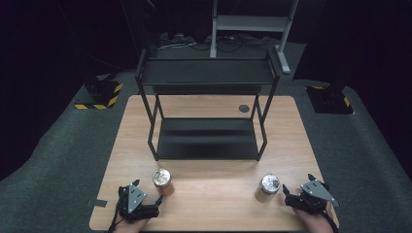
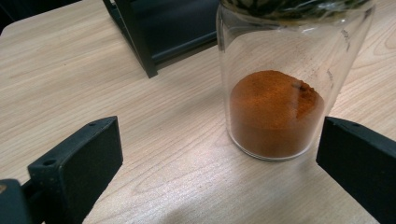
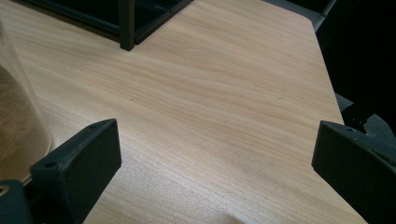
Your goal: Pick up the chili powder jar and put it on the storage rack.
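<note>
In front of the black rack (image 1: 206,116) stand 2 jars (image 1: 162,180). The left gripper (image 1: 145,194) and right gripper (image 1: 296,187) sit beside them, jaws wide apart, holding nothing.

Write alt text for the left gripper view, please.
A clear glass jar partly filled with orange powder stands on a wooden table, just ahead of the left gripper, whose black jaws are open. A black shelf rack stands behind.
</note>
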Demonstrator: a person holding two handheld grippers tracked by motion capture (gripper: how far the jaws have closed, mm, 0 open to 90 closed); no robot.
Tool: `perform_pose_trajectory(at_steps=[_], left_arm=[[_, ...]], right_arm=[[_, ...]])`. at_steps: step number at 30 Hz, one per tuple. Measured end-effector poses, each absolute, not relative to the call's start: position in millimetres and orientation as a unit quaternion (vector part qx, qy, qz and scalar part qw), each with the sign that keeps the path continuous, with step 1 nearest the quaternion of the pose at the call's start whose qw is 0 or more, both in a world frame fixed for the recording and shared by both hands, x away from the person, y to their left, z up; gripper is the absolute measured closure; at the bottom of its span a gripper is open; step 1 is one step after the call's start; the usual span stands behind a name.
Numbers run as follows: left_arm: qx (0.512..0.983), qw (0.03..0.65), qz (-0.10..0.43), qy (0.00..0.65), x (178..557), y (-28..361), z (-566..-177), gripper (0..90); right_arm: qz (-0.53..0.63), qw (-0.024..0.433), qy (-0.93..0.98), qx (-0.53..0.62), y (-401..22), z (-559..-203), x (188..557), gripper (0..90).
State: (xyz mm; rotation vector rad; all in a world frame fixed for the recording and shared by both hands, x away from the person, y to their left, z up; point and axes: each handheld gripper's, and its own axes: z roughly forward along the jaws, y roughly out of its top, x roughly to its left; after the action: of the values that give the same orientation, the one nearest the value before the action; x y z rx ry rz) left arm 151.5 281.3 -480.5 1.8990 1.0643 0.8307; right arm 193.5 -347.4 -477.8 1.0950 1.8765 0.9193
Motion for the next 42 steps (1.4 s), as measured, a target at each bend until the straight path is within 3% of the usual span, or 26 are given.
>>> perform_pose_trajectory(at_steps=[42], left_arm=[[0.750, 0.391, 0.320, 0.426, 152.1, 286.0, -478.3, 0.6]], right_arm=[[0.355, 0.370, 0.740, 0.436, -347.9, -474.4, 198.4, 0.3]])
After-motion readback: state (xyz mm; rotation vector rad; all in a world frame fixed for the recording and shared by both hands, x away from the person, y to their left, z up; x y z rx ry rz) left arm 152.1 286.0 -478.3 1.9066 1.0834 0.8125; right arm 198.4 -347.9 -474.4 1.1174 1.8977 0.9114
